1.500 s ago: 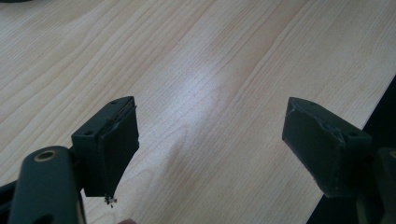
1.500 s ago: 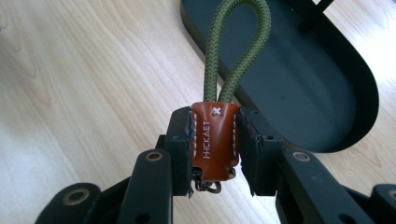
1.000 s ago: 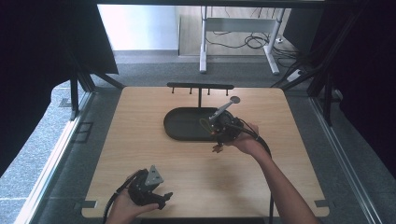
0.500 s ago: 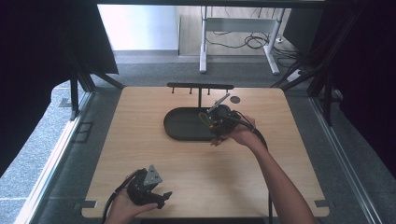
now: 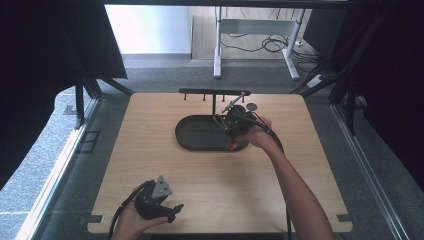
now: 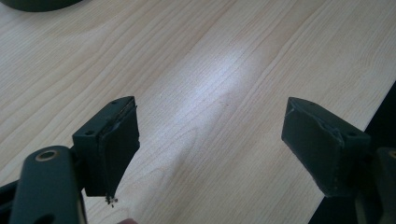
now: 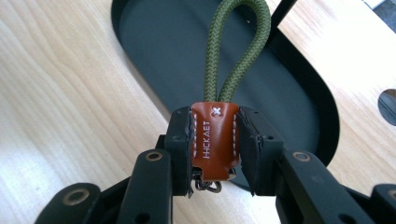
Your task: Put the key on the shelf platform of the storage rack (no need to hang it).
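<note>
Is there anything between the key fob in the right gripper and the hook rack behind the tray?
Nothing visible blocks it. The right gripper holds the key fob over the black tray, its green loop pointing toward the hook rack just beyond.

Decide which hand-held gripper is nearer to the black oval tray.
Right. The right hand-held gripper is over the tray's far right end, shut on a keychain. The left hand-held gripper sits open near the table's front edge, well apart from the tray.

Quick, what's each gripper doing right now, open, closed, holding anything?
Left gripper: open, holding nothing, over the bare wooden table.
Right gripper: closed on the brown leather tab of an olive-green cord loop.
</note>
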The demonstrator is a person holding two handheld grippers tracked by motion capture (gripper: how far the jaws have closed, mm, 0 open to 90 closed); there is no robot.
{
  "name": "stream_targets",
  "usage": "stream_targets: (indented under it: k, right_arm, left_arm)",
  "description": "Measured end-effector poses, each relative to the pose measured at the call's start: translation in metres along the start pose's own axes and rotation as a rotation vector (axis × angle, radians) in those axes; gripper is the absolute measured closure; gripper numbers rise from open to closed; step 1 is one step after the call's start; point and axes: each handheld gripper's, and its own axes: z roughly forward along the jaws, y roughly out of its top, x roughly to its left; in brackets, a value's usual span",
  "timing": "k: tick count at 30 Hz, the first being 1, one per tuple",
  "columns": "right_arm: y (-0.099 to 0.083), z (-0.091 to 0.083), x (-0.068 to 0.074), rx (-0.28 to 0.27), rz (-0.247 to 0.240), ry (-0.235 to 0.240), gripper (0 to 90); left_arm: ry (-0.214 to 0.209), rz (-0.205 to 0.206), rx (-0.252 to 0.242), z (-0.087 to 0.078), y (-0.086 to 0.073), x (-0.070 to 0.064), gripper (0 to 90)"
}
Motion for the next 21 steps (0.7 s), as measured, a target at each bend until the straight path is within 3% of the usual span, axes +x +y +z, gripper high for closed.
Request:
stream_targets:
  k: [11, 21]
  right_arm:
    - [0.014, 0.012, -0.016, 0.003, 0.023, -0.028, 67.5]
    - [0.013, 0.028, -0.026, -0.004, 0.038, -0.051, 67.0]
  left_arm:
    - [-0.002, 0.005, -0.002, -0.001, 0.001, -0.001, 19.5]
    - [-0.003, -0.002, -0.004, 0.000, 0.000, 0.000, 19.5]
